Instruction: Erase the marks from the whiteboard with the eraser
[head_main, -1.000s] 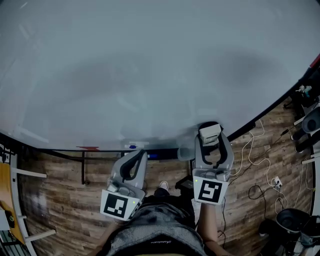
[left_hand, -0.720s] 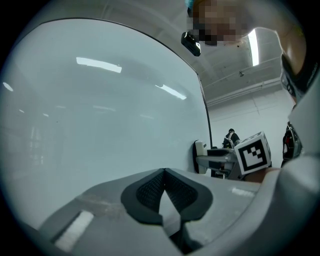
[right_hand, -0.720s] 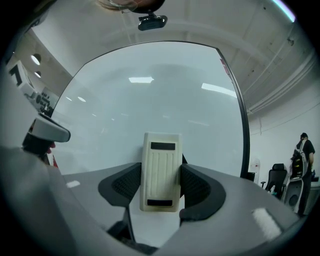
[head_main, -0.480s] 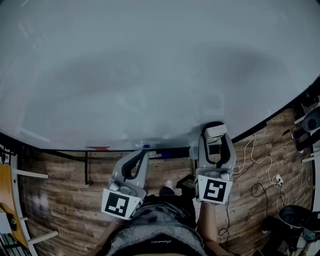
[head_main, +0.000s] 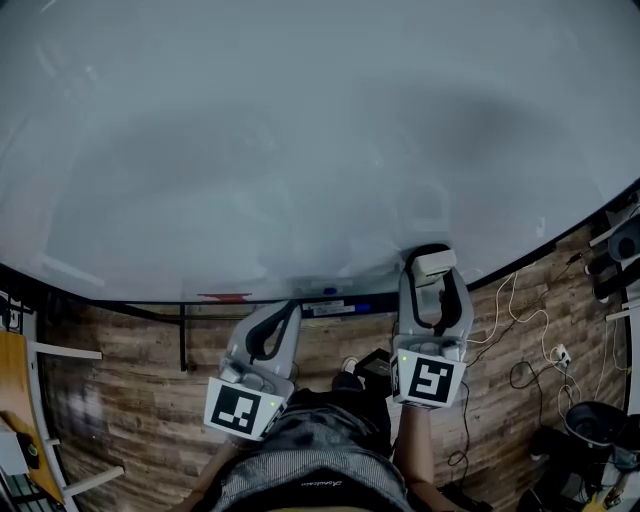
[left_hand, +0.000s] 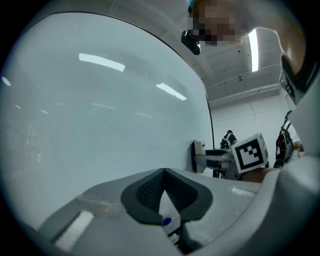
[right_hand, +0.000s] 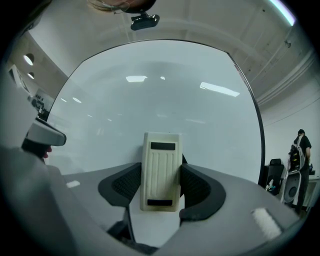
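Head view: we see no marks on the whiteboard (head_main: 300, 150), so erasing looks finished; right tool (head_main: 429, 272) clamps the eraser (right_hand: 161, 170) at 5 o'clock, left tool (left_hand: 164, 175) closed, empty.

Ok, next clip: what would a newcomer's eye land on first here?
The big whiteboard fills most of the head view and looks clean. The right tool is shut on a cream eraser at the board's lower edge; the left tool hangs shut and empty below the board.
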